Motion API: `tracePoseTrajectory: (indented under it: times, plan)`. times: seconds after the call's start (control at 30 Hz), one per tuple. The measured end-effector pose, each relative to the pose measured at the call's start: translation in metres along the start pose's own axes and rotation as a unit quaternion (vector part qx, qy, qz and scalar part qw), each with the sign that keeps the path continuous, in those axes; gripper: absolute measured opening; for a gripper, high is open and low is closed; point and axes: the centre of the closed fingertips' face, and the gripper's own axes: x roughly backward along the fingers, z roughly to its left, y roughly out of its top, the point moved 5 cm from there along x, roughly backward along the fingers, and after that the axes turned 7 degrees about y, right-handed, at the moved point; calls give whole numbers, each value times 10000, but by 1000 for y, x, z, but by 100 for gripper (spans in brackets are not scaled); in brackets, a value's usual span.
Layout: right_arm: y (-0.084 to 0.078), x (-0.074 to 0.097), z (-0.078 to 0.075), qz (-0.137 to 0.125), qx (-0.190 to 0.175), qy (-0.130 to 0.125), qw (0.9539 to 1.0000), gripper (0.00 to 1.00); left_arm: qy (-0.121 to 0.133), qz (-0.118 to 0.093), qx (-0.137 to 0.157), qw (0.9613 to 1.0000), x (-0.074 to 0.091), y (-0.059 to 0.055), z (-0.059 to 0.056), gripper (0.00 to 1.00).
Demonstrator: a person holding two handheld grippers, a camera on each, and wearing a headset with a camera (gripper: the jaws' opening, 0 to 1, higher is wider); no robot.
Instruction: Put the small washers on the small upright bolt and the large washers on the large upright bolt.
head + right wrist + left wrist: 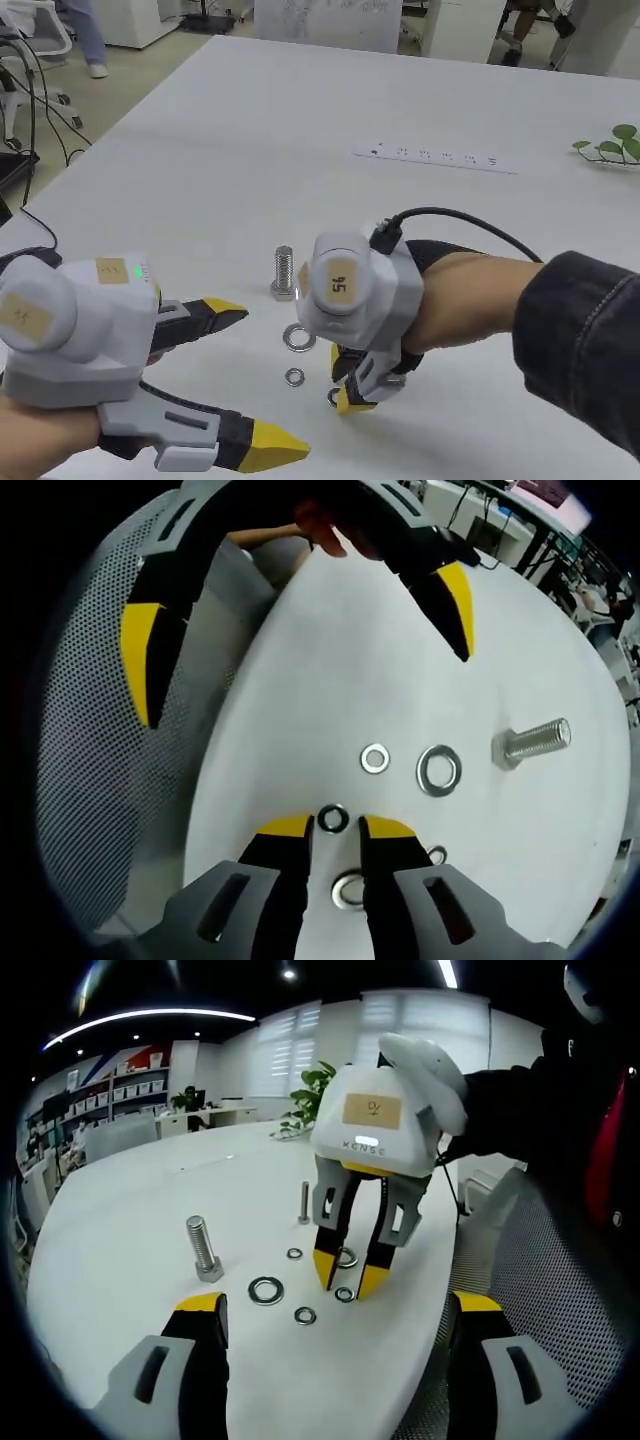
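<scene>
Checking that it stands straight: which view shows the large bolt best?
The left gripper view: the large bolt stands whole, side-on, on its head. The head view shows it smaller, from above; the right gripper view shows it sideways near the picture's edge.

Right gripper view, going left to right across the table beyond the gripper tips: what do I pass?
dark washer → small washer → large washer → large bolt

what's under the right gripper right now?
Right gripper points down over the table: one washer between its tips, second washer further back, third washer half covered by a jaw.
</scene>
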Motion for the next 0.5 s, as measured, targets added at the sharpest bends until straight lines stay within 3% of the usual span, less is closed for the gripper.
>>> tracePoseTrajectory:
  times: [0.13, 0.5]
  plan:
    - [1, -1, 2, 92, 121, -77, 9999, 20, 5, -4, 8, 10000, 0, 0, 1, 91]
    - [0, -1, 6, -46, 164, -66, 9998, 18, 18, 32, -2, 10000, 0, 0, 0, 91]
